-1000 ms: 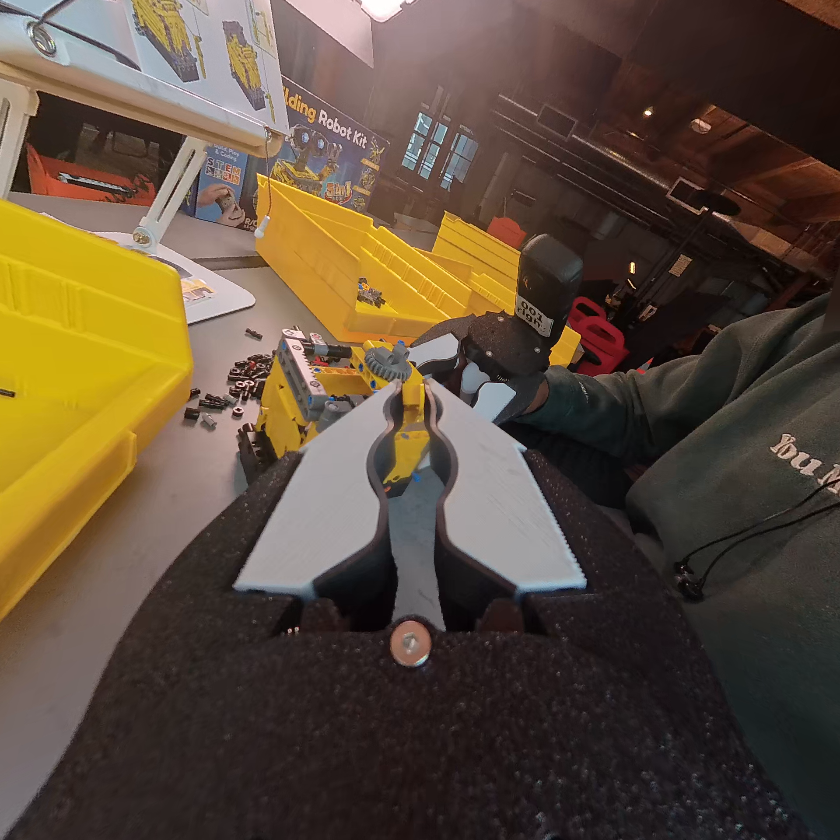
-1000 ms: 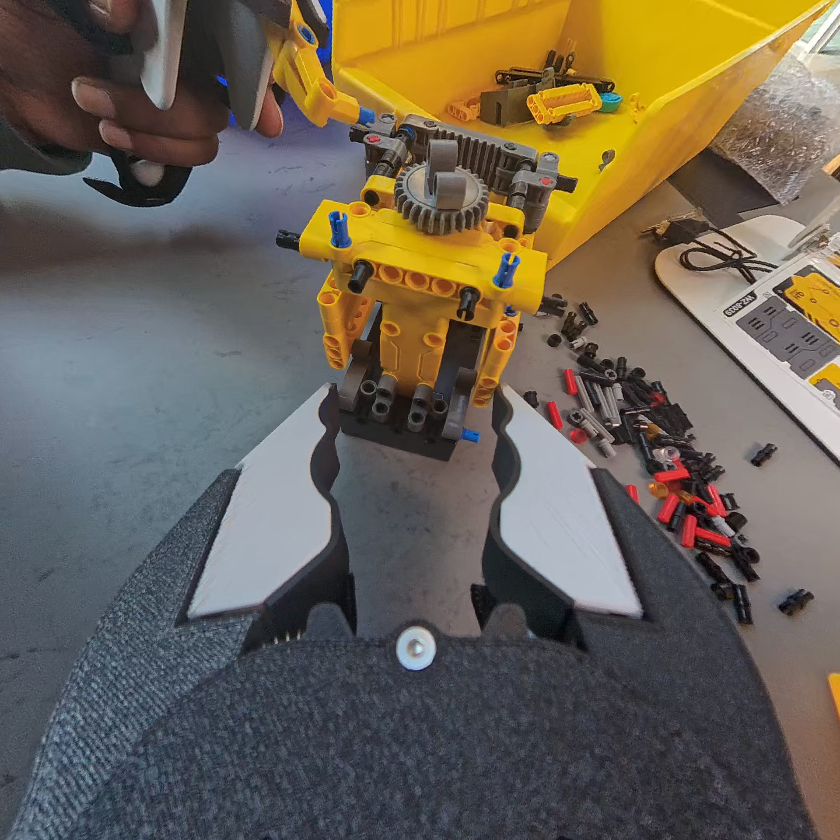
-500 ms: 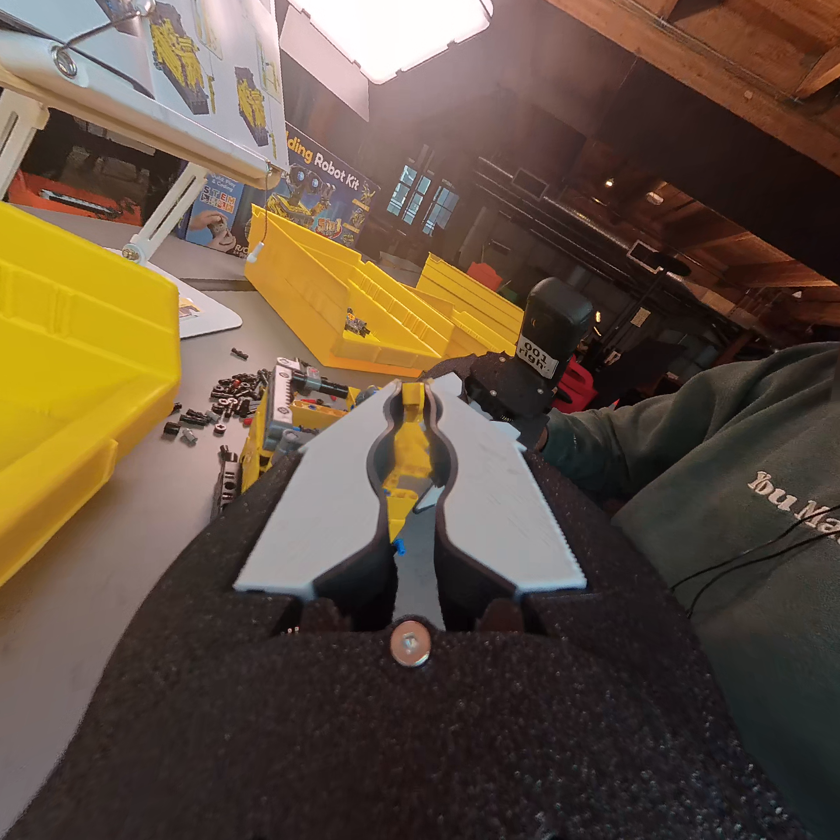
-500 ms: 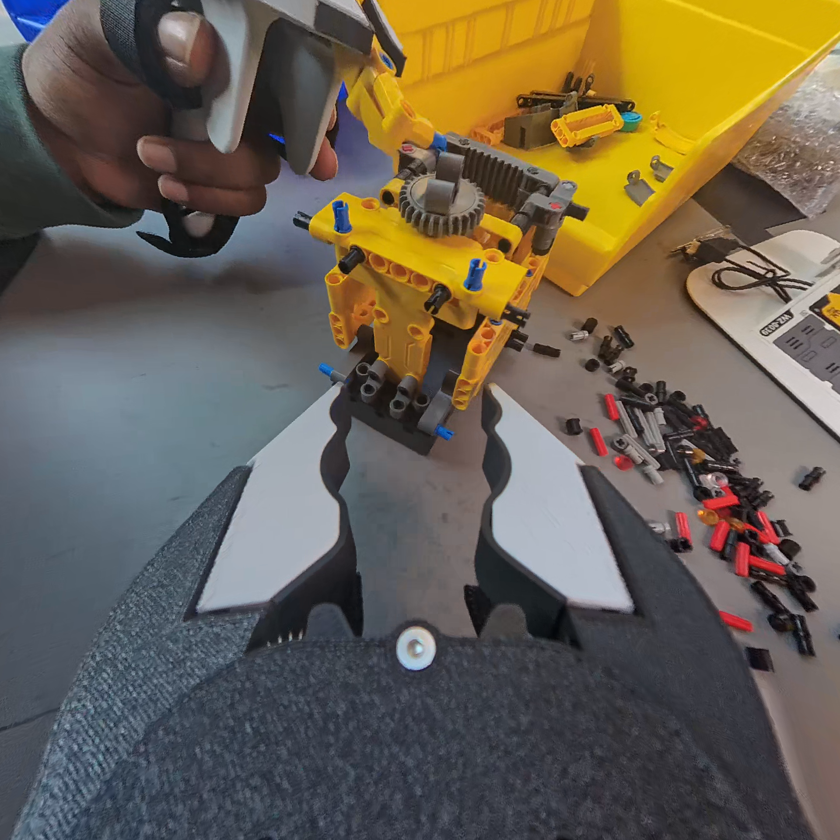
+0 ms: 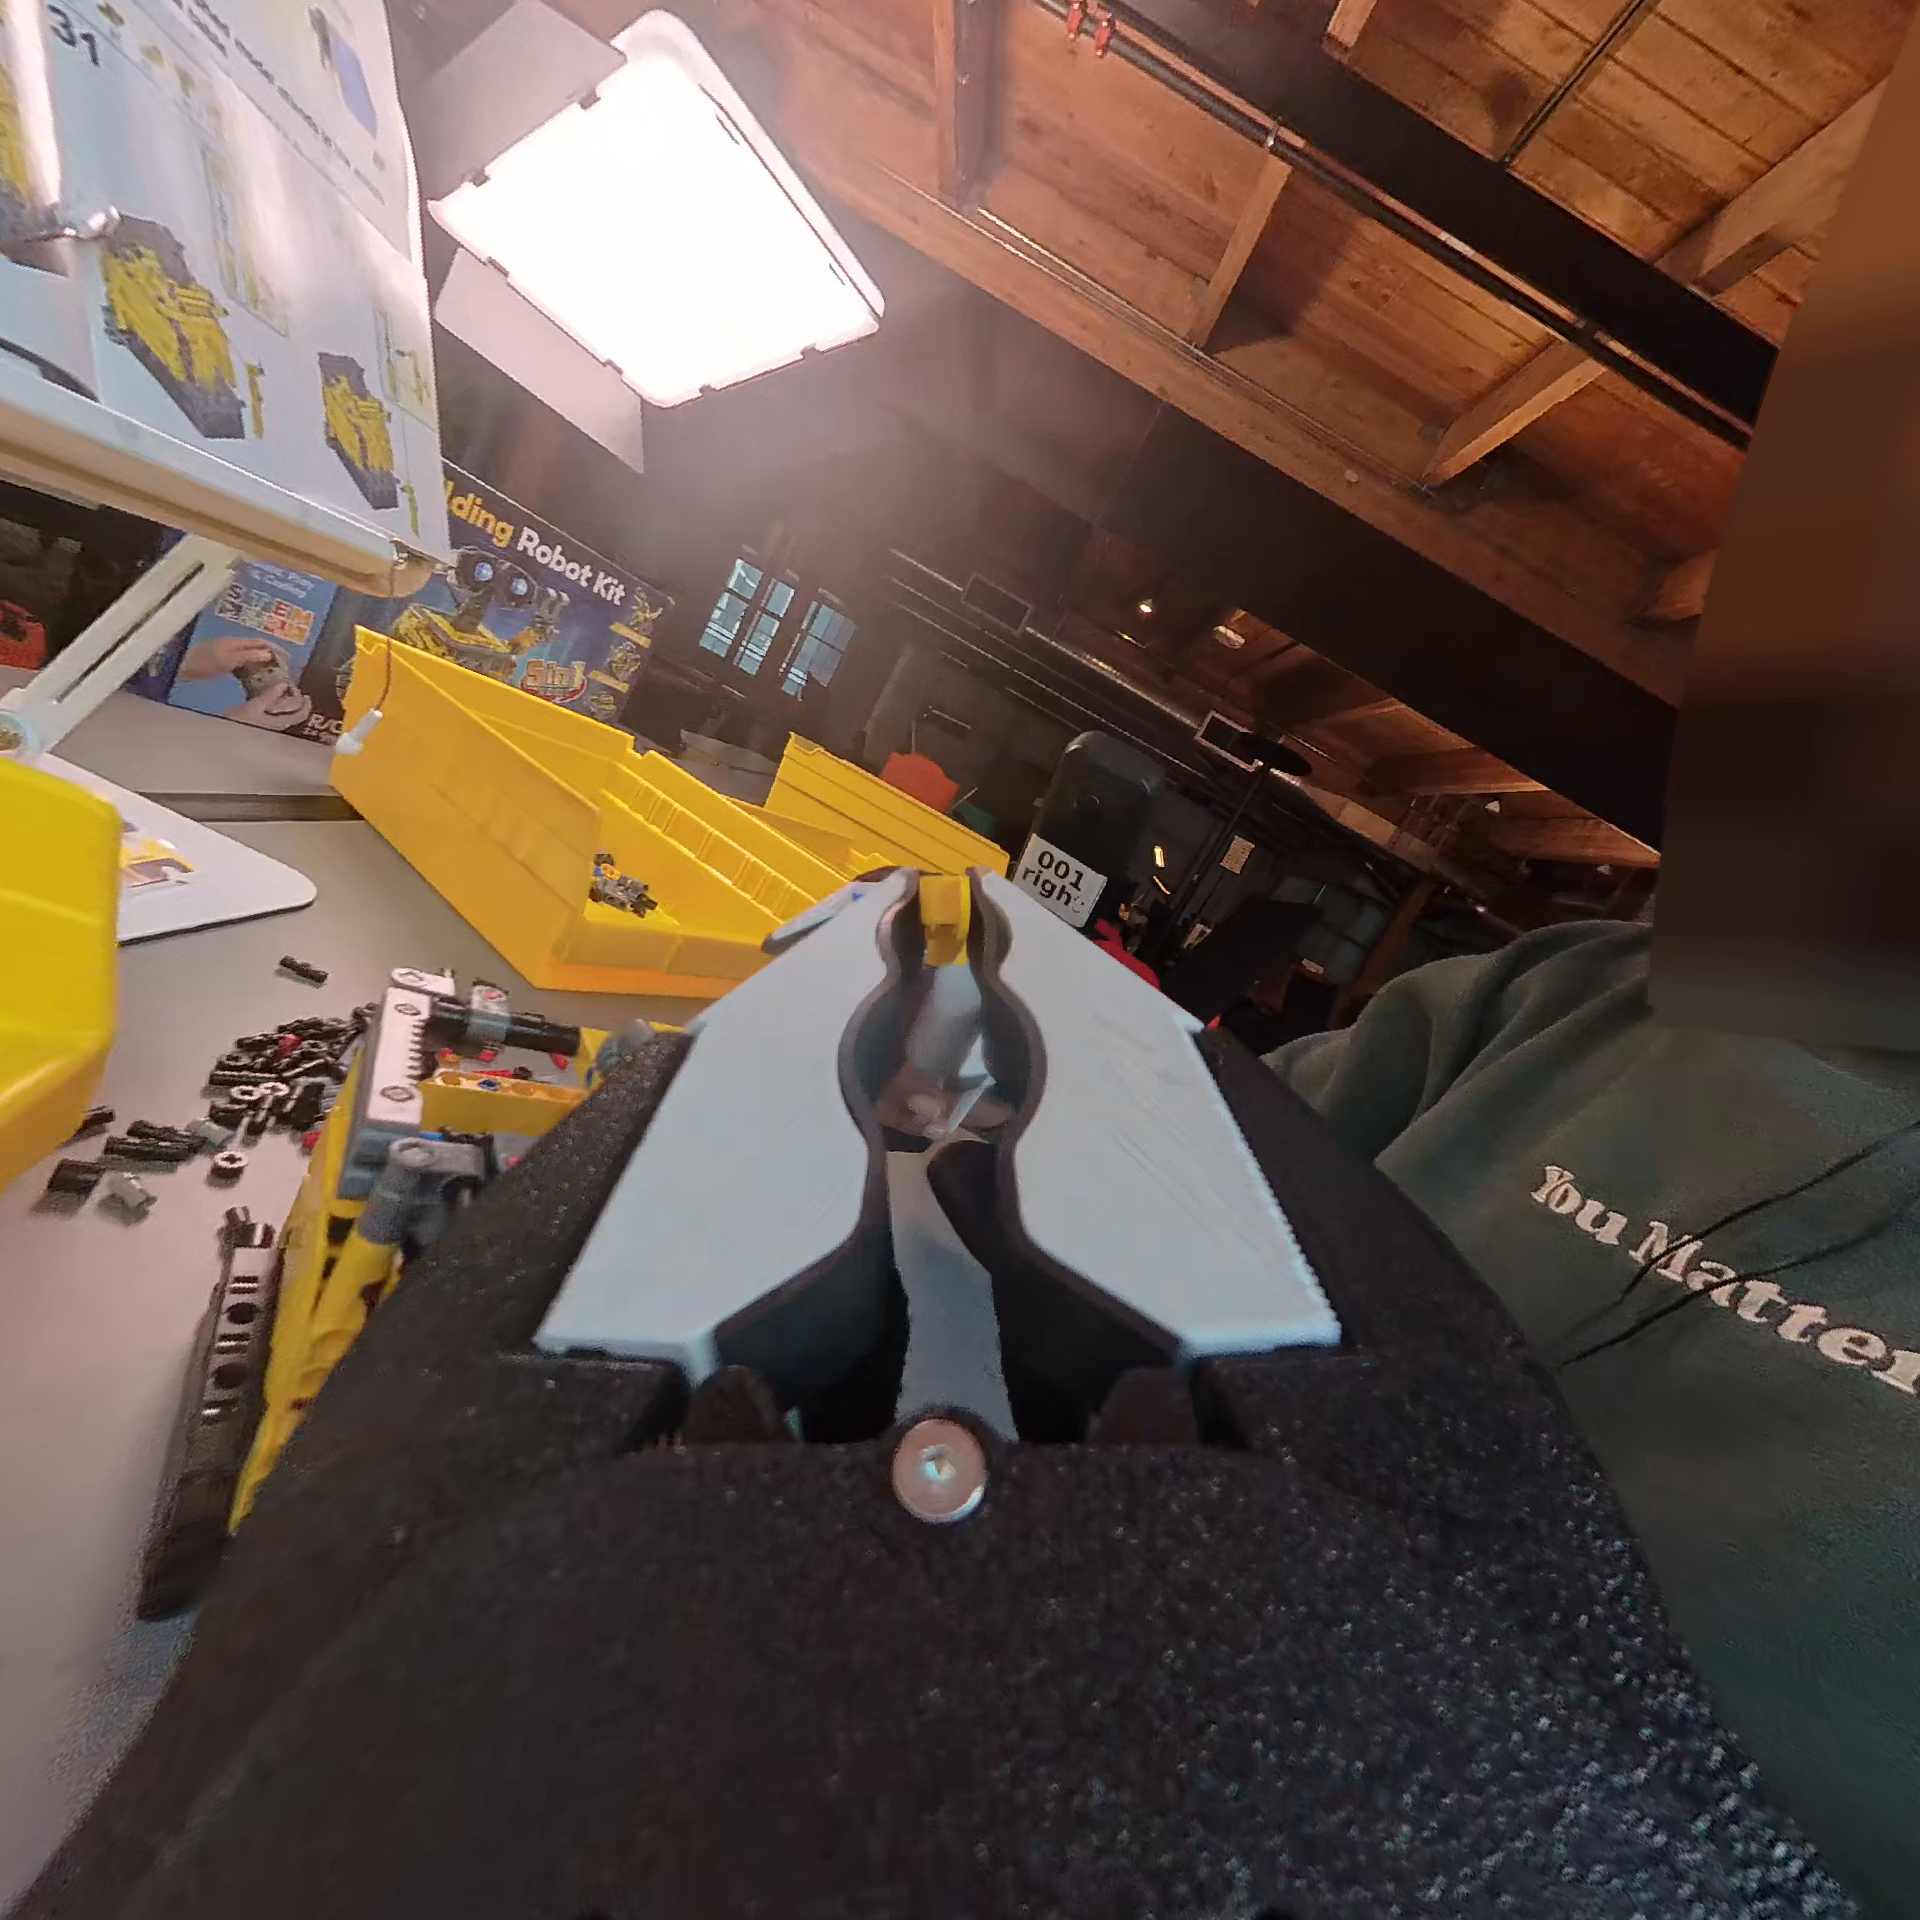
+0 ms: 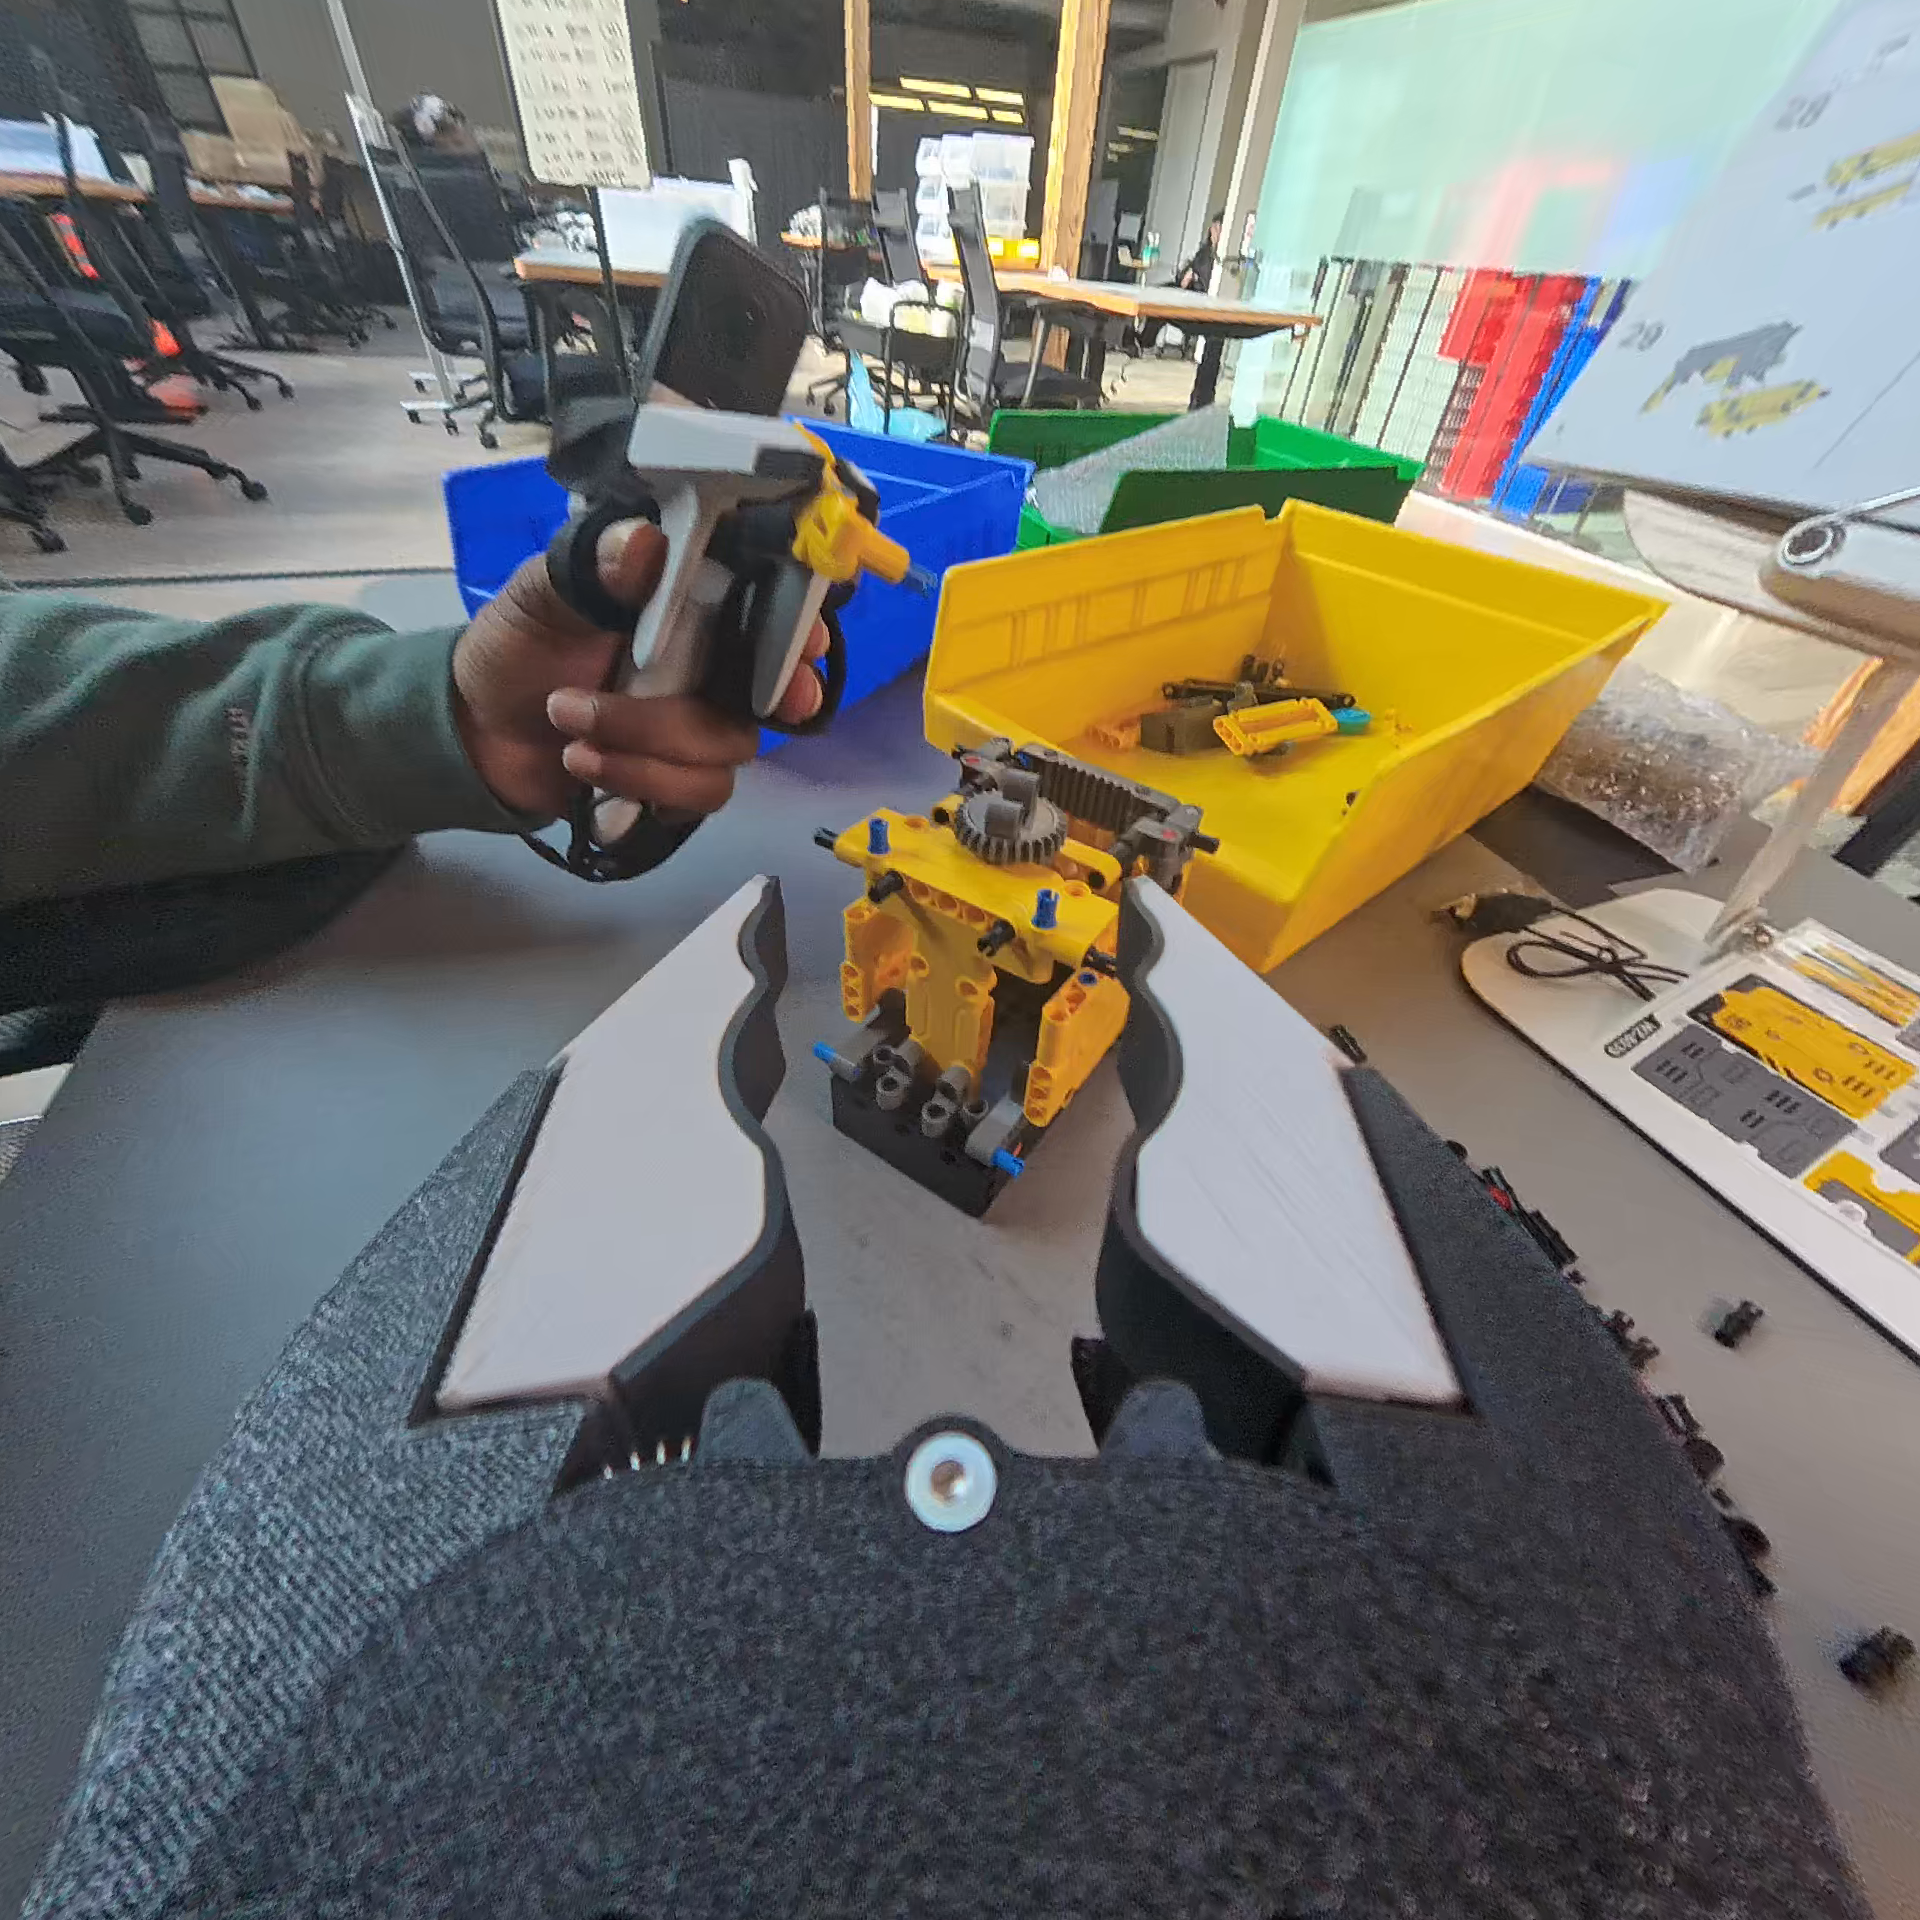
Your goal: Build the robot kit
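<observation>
A grey table (image 5: 73, 1340) runs under a timber ceiling with one bright light panel (image 5: 655, 218) overhead. In the left wrist view there are three yellow bins: one at the left edge (image 5: 47, 966) and two ahead of the fingertips, the nearer (image 5: 540, 821) holding a few small parts, the farther (image 5: 883, 805) behind it. One instruction sheet on a stand (image 5: 208, 291) hangs upper left, one kit box (image 5: 520, 613) stands behind the nearer bin, and a scatter of small black pins (image 5: 208, 1091), too many to count, lies left of the tool. One yellow model (image 5: 416, 1122) sits just left of and below the tool, partly hidden by it. The left gripper (image 5: 943, 909) is clamped at its tips on one yellow piece (image 5: 941, 914). A green sleeve (image 5: 1558, 1091) fills the right side.

In the right wrist view an open workroom with desks and chairs lies behind the table (image 6: 260, 1091). Four bins show: one yellow (image 6: 1247, 623) ahead and right of the tool, with a handful of parts inside, one blue (image 6: 935, 499) and two green (image 6: 1247, 478) behind it. The right gripper (image 6: 951, 904) is spread wide and holds nothing; the model (image 6: 977, 977) stands upright on the table between its two fingers, close to the right one, though whether they touch I cannot tell. Up and left of the tool, one hand (image 6: 582, 707) grips the left gripper (image 6: 821, 520) in the air, well apart from the model, with the yellow piece (image 6: 847, 535) sticking out of its tips. A printed sheet (image 6: 1766, 1081) and loose pins (image 6: 1735, 1325) lie to the right.
</observation>
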Available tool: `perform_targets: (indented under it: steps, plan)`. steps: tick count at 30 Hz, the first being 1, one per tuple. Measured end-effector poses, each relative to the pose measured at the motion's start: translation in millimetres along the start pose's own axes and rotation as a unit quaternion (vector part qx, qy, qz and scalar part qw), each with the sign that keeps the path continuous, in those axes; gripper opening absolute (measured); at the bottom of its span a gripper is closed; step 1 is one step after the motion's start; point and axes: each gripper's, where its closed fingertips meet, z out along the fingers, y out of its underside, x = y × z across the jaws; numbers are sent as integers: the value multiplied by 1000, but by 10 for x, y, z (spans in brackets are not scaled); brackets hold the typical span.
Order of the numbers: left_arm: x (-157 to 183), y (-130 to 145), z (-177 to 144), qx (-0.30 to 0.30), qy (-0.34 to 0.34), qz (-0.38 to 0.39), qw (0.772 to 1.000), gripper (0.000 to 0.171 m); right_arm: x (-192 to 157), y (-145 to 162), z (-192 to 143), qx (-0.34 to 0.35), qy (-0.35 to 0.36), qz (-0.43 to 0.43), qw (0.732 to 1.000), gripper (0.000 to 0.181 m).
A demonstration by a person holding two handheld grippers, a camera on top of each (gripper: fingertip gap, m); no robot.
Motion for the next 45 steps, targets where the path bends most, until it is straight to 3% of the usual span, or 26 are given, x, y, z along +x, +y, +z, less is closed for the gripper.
perform_targets:
  steps: [6,16,19,21,24,31,35,38,42,45]
  plan:
    - [173,357,239,-53,39,-7,998,6,-356,-323,-75,60,-41,-53,996,40]
    - [208,564,352,-78,51,-25,995,6,-374,-320,-134,75,-59,-36,995,0]
    - [190,547,342,-71,52,-38,995,6,-352,-314,-162,83,-64,-37,994,3]
    - [185,522,335,-62,56,-51,995,6,-349,-292,-169,78,-72,-34,994,20]
    - [177,476,319,-48,60,-66,995,6,-389,-241,-165,70,-88,-39,993,29]
    - [211,569,346,-66,82,-114,988,6,-435,-213,-107,58,-55,-117,990,14]
    - [212,660,348,-94,88,-142,981,6,-492,-139,-140,36,-84,-136,986,11]
    - [270,632,313,-117,90,-100,984,10,-542,-81,-222,6,-133,-118,984,11]
    - [173,475,199,-138,20,28,990,15,-428,73,-291,-54,-156,-72,984,10]
    - [63,645,161,-219,-41,157,962,20,-411,184,-263,-75,-166,-46,982,10]
